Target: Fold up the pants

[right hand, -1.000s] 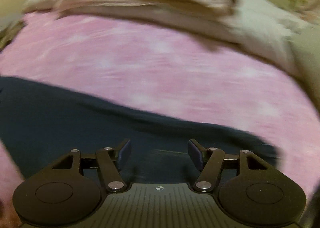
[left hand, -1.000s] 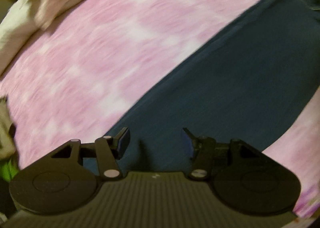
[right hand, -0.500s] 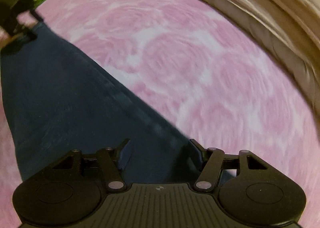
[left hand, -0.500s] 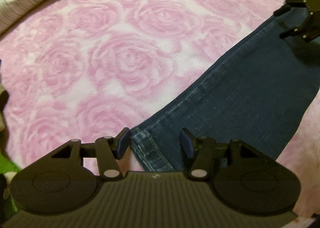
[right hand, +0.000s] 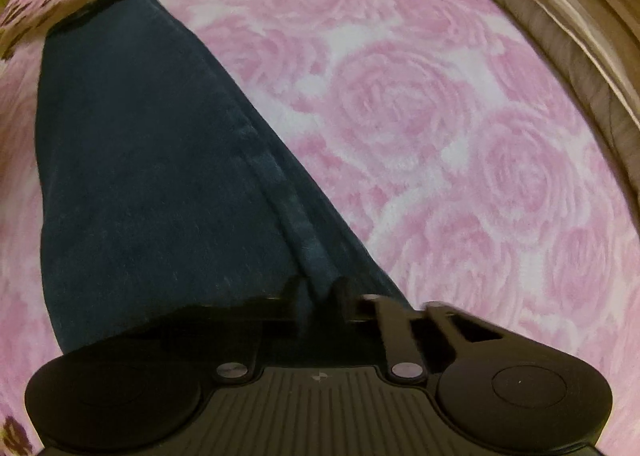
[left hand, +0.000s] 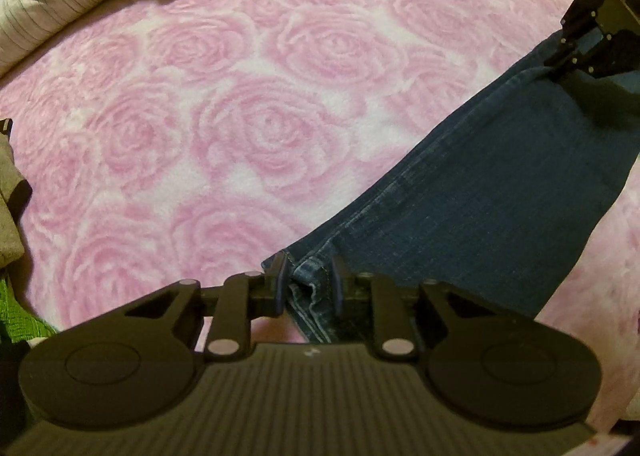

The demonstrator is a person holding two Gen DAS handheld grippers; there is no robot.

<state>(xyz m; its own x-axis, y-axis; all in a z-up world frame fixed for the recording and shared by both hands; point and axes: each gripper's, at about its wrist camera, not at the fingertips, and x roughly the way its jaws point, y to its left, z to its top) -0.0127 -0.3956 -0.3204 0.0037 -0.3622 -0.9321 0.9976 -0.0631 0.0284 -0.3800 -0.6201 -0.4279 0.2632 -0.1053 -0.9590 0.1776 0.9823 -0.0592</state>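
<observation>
The left gripper has just been closing, and its jaws now pinch the stitched hem corner of the jeans, denim bunched between the two pads. The right gripper has likewise just closed, nearly all the way, clamping the seam edge of the same jeans farther along the leg; in the left wrist view it shows at the far right, its tips gripping a raised ridge of denim. The pink rose-patterned blanket covers the whole surface, and the dark blue jeans lie flat on it as one long folded strip running from the near middle to the far right. A striped beige pillow lies along the blanket's far left edge. A grey cloth sits at the left border, with a bit of green fabric just below it.
</observation>
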